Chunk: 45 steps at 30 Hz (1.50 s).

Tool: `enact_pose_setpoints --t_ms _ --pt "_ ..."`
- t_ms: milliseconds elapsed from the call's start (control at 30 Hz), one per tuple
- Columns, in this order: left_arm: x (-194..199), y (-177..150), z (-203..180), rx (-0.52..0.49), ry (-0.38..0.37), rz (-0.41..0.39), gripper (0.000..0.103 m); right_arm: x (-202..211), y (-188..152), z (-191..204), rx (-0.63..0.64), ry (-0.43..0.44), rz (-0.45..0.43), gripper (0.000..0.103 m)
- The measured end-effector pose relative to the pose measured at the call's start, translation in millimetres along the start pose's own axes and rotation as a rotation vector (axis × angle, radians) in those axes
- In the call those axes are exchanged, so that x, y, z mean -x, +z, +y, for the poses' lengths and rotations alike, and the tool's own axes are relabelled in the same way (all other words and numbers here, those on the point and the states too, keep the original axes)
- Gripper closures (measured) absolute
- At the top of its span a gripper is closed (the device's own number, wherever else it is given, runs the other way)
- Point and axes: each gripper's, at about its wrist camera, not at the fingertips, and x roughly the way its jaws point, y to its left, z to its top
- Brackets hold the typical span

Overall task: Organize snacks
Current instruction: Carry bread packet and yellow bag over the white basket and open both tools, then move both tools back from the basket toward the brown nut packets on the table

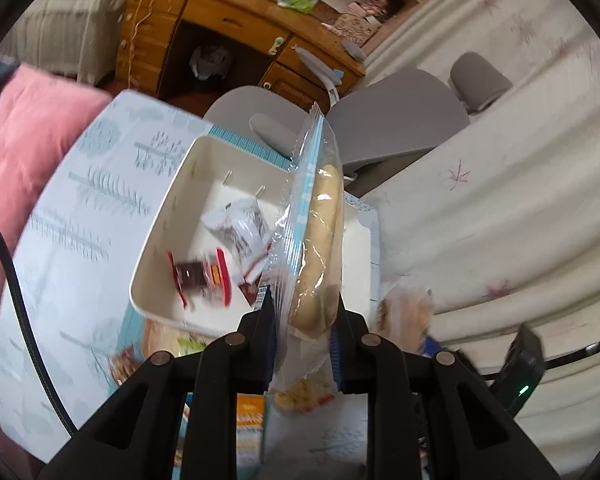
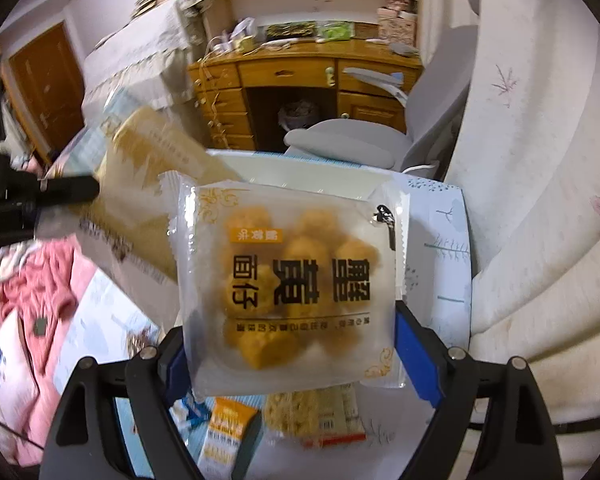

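At the bottom centre of the left wrist view, a long bread packet point(image 1: 314, 248) is pinched by the nearly closed left claw point(image 1: 303, 320). Beyond it, a white bin point(image 1: 156, 240) holding wrapped snacks point(image 1: 202, 276) is seen. In the right view, a square snack pouch point(image 2: 296, 280) is spanned by the wide right claw point(image 2: 296, 356), above loose packets point(image 2: 228, 424) on the worktop point(image 2: 448, 240).

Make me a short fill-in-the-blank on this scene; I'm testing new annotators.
1. The left gripper holds a bagged ____.
2. The white bin sits on a ____.
3. The right gripper holds a snack pack printed with black ____.

Missing: bread roll; table; characters
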Motion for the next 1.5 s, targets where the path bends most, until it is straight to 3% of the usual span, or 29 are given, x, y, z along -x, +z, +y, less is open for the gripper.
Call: enact_pose_setpoints --t_ms 100,167,233,433,900,1300,1500 --pt "-9 6 -9 -0.055 0.032 -0.020 0.079 -7 7 -8 -0.031 0.006 -0.010 0.012" --pt "-13 9 -12 -0.071 0.050 -0.033 0.062 -13 11 -11 -0.046 0.010 -0.009 0.006" --pt "-15 10 -15 -0.091 0.058 -0.029 0.054 -17 14 -13 -0.059 0.003 -0.013 0.005" --pt "-20 3 -17 -0.119 0.090 0.005 0.045 -22 13 -18 -0.103 0.017 -0.012 0.002" --pt "1 -61 11 -0.030 0.137 0.050 0.041 -5 -40 -6 -0.183 0.101 0.073 0.002" --pt "39 -151 32 0.011 0.189 0.035 0.041 17 -126 7 -0.352 0.175 0.182 0.002" --pt "59 -200 35 -0.026 0.248 0.017 0.041 30 -161 19 -0.368 0.189 0.205 0.002"
